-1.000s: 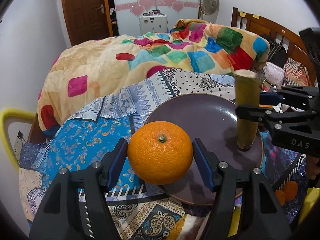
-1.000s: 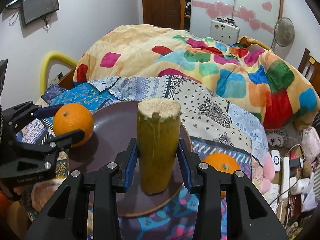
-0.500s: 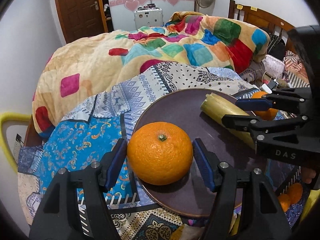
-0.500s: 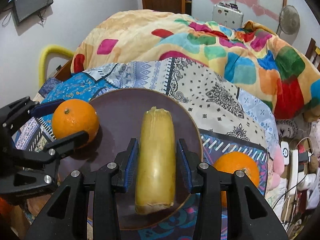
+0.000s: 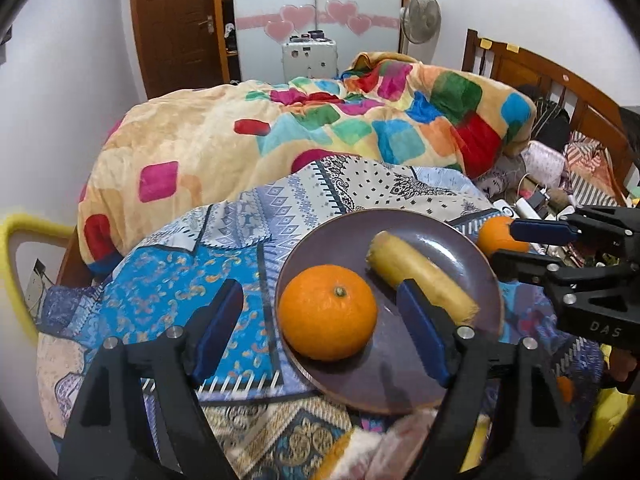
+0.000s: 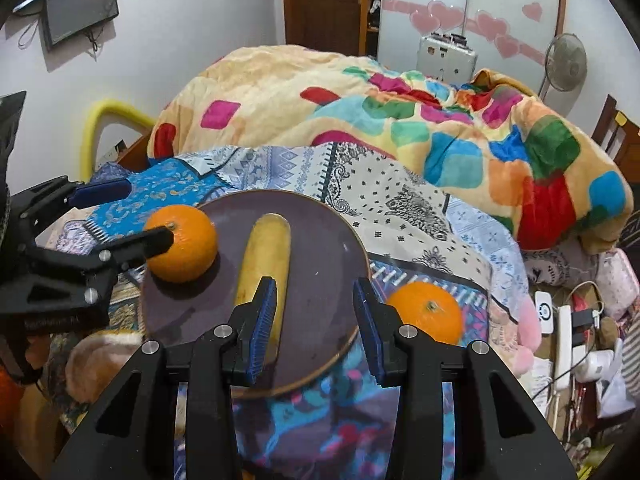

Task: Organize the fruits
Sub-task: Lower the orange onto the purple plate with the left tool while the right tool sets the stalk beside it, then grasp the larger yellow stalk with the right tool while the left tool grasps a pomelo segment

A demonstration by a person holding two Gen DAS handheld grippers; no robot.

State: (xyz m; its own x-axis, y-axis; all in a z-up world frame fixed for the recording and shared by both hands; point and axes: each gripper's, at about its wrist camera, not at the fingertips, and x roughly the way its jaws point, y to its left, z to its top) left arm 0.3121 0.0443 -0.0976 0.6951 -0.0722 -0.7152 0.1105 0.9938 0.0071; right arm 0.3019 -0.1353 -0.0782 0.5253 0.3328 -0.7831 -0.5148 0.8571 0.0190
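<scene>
An orange (image 5: 328,312) rests on the left part of a purple plate (image 5: 440,240). My left gripper (image 5: 320,332) straddles it with its jaws opening; both blue pads stand clear of the peel. A yellow-green stalk piece (image 6: 264,256) lies flat on the plate (image 6: 320,260), just left of my right gripper (image 6: 316,326). That gripper is open with only bare plate between its fingers. A second orange (image 6: 424,312) sits on the patterned cloth right of the plate. The stalk (image 5: 420,280), the second orange (image 5: 500,236) and the right gripper (image 5: 508,244) also show in the left wrist view.
The plate sits on a blue patterned cloth (image 5: 180,288) over a bed, with a bright patchwork quilt (image 5: 320,132) behind. Cables and a power strip (image 6: 564,340) crowd the right side. A yellow padded rail (image 6: 100,116) stands at the left. Something furry (image 6: 100,356) lies by the near edge.
The stalk went from upright in my right gripper to lying flat on the plate, and that gripper slid off to its right. My left gripper spread away from the orange.
</scene>
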